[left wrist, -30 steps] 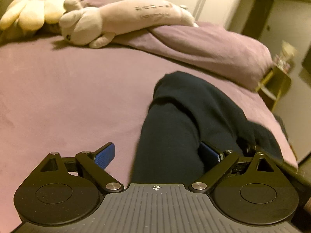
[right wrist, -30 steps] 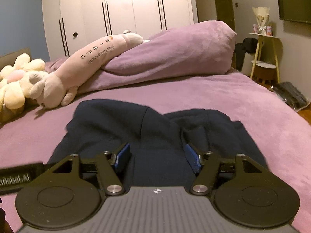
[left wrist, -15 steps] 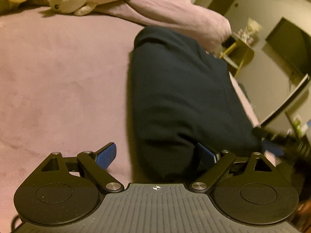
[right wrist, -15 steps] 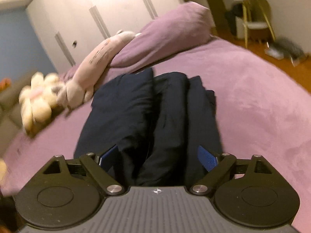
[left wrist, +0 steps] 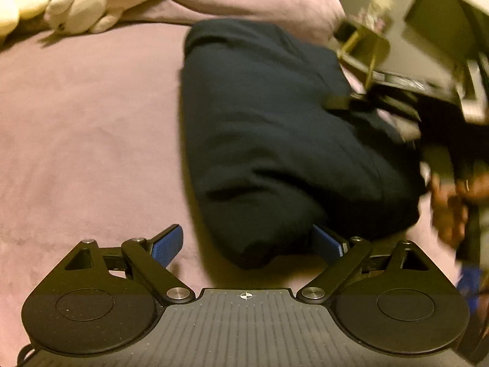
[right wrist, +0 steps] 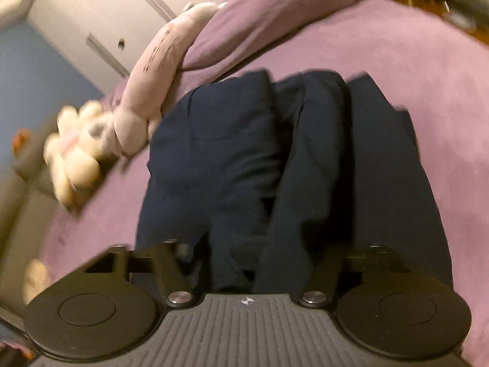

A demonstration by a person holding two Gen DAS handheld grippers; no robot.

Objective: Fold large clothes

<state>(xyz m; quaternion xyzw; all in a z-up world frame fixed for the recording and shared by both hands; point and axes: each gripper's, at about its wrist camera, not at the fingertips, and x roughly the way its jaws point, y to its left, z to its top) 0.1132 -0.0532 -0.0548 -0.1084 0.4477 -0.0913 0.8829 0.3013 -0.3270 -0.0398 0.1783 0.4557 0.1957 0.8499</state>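
Observation:
A dark navy garment [left wrist: 275, 140] lies folded into a long bundle on the purple bed [left wrist: 85, 128]. My left gripper [left wrist: 247, 244] is open at the bundle's near end. Its left pad [left wrist: 166, 246] is clear of the cloth, and its right pad [left wrist: 327, 243] sits at the cloth's edge. In the right wrist view the same garment [right wrist: 214, 159] shows several lengthwise folds. My right gripper [right wrist: 253, 244] is closing over its near edge. Cloth is bunched between the jaws and hides both pads.
A long pale plush toy [right wrist: 152, 70] and a flower-shaped plush [right wrist: 73, 153] lie at the head of the bed beside a purple duvet roll [right wrist: 269, 15]. A yellow side table [left wrist: 369, 46] stands past the bed's right edge. A person's hand [left wrist: 449, 211] is blurred at the right.
The right gripper has pushed in over the garment's near edge and narrowed, so its blue pads no longer show. The left view has swung slightly; the garment's near end now lies between the left pads.

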